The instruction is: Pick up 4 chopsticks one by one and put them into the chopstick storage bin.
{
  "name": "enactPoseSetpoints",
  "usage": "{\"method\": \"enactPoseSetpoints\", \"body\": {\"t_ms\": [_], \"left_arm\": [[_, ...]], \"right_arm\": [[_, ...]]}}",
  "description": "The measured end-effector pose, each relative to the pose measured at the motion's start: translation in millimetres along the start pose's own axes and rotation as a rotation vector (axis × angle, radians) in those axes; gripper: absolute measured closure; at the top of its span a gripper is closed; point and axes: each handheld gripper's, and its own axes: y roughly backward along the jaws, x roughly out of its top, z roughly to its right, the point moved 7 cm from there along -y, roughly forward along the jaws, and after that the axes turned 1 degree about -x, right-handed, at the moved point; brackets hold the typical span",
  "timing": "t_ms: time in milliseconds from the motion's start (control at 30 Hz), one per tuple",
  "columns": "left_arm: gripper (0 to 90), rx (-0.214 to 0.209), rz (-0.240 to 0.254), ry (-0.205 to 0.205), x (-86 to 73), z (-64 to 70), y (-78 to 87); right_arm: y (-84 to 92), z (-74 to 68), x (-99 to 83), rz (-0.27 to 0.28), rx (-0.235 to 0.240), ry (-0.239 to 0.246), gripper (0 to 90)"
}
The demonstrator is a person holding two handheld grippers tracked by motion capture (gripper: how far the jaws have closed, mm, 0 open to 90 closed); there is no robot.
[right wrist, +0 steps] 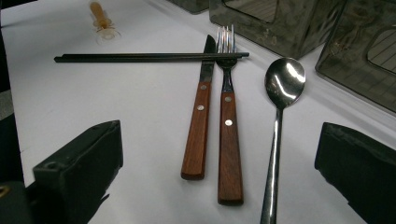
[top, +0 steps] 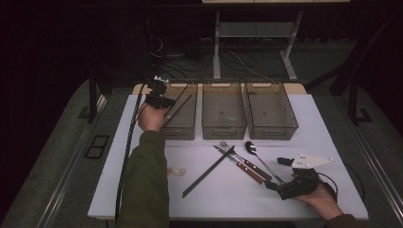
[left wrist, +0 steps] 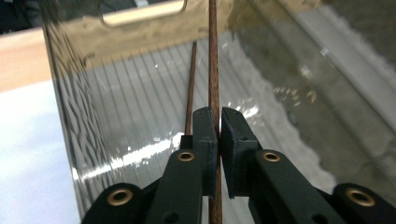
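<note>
High view: set above the near edge of the table [top: 309, 128], facing forward and down, far off. Left gripper view: close over the leftmost bin [left wrist: 140, 140], looking down into it along a clamped chopstick [left wrist: 214, 88]. Right gripper view: low and near, facing the bins across fork [right wrist: 228, 116] and spoon [right wrist: 284, 84], shared with the high view.

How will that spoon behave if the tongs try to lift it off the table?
The spoon looks like polished metal, so it is probably stiff but slippery between flat pads. Its handle is thin and lies flat on the table, so getting under it may be hard. The round bowl end looks heavier, so held far back it may tip down.
</note>
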Motion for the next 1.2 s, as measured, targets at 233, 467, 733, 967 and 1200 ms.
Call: {"method": "enactPoseSetpoints", "body": {"t_ms": [233,467,733,967,1200], "left_arm": [[60.4,0.011,-0.009,-0.069,-2.3,3.3,1.0],[46.4,-0.079,0.024,-0.101,-1.5,15.2,14.3],[36.1,-0.135,0.060,-0.168,-9.9,28.1,35.8],[27.1,-0.170,0.078,-0.216,-29.7,45.3,52.3],[23.0,-0.200,0.080,-0.247,-58.6,64.4,63.0]], "right_arm": [[-0.3,0.0,-0.4,-0.006,0.000,0.003,1.2],[-0.7,-0.1,-0.8,-0.010,-0.003,0.006,1.2],[-1.3,-0.1,-1.2,-0.013,-0.004,0.006,1.2],[-1.5,0.4,-1.9,-0.018,-0.007,0.005,1.2],[-1.8,0.6,-2.7,-0.022,-0.011,0.002,1.2]]}}
